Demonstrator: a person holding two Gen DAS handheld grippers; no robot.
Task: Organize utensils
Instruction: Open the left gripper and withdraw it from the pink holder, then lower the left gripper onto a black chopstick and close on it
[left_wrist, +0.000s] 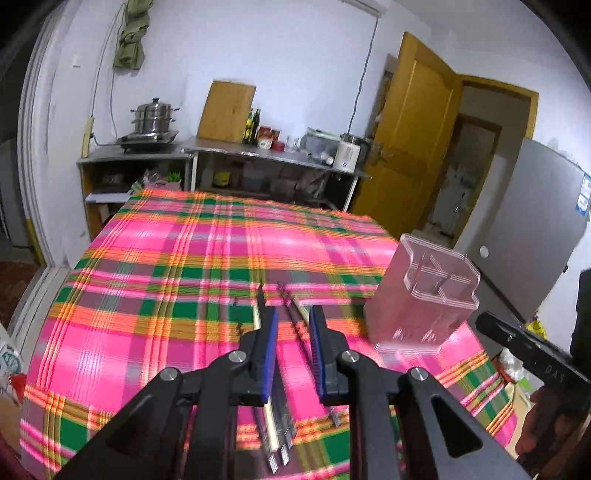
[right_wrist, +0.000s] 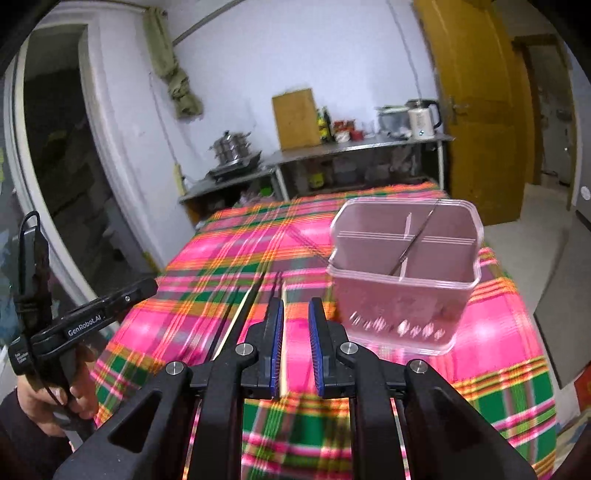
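Note:
Several chopsticks (left_wrist: 286, 306), dark ones and a pale one, lie side by side on the pink plaid tablecloth (left_wrist: 166, 295). My left gripper (left_wrist: 293, 325) hovers right over them, open with a narrow gap, and its blue pads press on nothing. To its right stands a clear plastic utensil holder (left_wrist: 421, 295) with dividers. In the right wrist view the holder (right_wrist: 402, 288) has one thin dark stick (right_wrist: 417, 236) leaning inside. My right gripper (right_wrist: 295, 332) is open just left of the holder and holds nothing. The chopsticks (right_wrist: 247, 306) lie on the cloth beneath and left of it.
The right gripper's black body (left_wrist: 524, 347) shows at the right edge, and the left gripper (right_wrist: 144, 290) with a hand (right_wrist: 48, 402) at the left. Behind the table stand steel counters (left_wrist: 258, 151) with a pot, bottles and a kettle. A yellow door (left_wrist: 406, 129) is open.

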